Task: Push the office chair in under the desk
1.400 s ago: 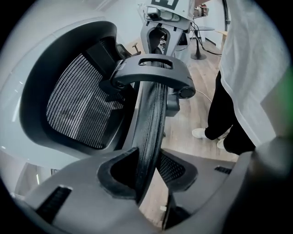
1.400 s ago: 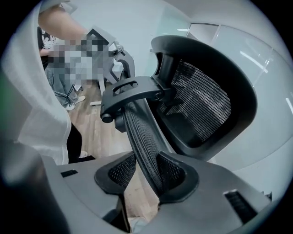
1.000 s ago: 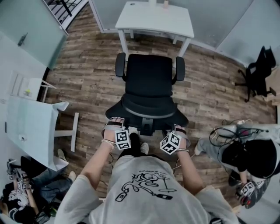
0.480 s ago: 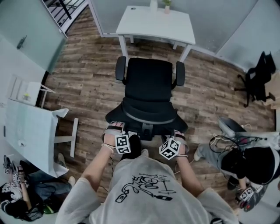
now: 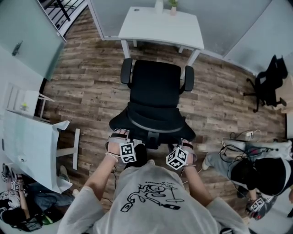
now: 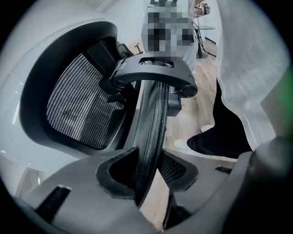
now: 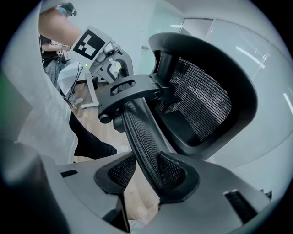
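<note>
The black office chair [image 5: 153, 87] stands with its seat toward the white desk [image 5: 160, 23], its armrests just short of the desk's front edge. I stand behind it. My left gripper [image 5: 120, 135] is on the left of the mesh backrest's top rim [image 5: 153, 124], my right gripper [image 5: 186, 145] on the right. In the left gripper view the rim [image 6: 153, 114] runs between the jaws of the left gripper [image 6: 146, 171], which have just been opening a little while still touching it. In the right gripper view the right gripper [image 7: 146, 171] is shut on the rim [image 7: 142, 132].
A white side table [image 5: 32, 141] stands at the left. A second black chair [image 5: 268, 82] is at the right wall. One person sits on the floor at the right [image 5: 263, 171] among cables, another at the lower left [image 5: 18, 210]. Two small items [image 5: 159, 5] stand on the desk.
The chair has rolled forward toward the desk, and I have stepped after it. Both grippers stay on the backrest rim.
</note>
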Available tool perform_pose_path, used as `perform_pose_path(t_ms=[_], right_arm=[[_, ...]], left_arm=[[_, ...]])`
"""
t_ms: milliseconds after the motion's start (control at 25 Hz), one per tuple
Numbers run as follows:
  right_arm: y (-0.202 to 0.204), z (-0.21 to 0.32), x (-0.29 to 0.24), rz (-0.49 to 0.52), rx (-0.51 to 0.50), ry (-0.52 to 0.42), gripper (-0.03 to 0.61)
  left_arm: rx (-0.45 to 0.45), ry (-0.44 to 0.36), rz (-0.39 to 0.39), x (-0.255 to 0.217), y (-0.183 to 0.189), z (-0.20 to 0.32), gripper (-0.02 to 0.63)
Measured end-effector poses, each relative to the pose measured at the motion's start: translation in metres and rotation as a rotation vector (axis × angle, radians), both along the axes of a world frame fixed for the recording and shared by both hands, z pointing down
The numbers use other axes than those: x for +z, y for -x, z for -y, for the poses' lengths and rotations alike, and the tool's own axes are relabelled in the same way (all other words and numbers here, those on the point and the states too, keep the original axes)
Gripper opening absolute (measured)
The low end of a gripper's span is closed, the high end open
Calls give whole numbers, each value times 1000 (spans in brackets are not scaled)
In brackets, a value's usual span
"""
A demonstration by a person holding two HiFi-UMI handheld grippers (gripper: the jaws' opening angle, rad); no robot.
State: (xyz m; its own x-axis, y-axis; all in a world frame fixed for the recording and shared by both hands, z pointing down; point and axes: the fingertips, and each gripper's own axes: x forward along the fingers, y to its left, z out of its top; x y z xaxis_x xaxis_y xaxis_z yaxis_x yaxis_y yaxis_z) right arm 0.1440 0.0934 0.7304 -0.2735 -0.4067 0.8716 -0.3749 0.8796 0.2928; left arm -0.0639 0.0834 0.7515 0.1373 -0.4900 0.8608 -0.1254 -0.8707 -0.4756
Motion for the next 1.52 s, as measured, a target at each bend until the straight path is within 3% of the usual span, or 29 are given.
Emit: perform_pose_path(t_ms=[1200, 1520], right_arm=[[-7, 143, 5, -101, 27, -23, 173], [-10, 174, 9, -125, 51, -25, 173]], left_arm=[[-13, 2, -25, 2, -9, 139, 143], [38, -7, -20, 2, -11, 168, 133]])
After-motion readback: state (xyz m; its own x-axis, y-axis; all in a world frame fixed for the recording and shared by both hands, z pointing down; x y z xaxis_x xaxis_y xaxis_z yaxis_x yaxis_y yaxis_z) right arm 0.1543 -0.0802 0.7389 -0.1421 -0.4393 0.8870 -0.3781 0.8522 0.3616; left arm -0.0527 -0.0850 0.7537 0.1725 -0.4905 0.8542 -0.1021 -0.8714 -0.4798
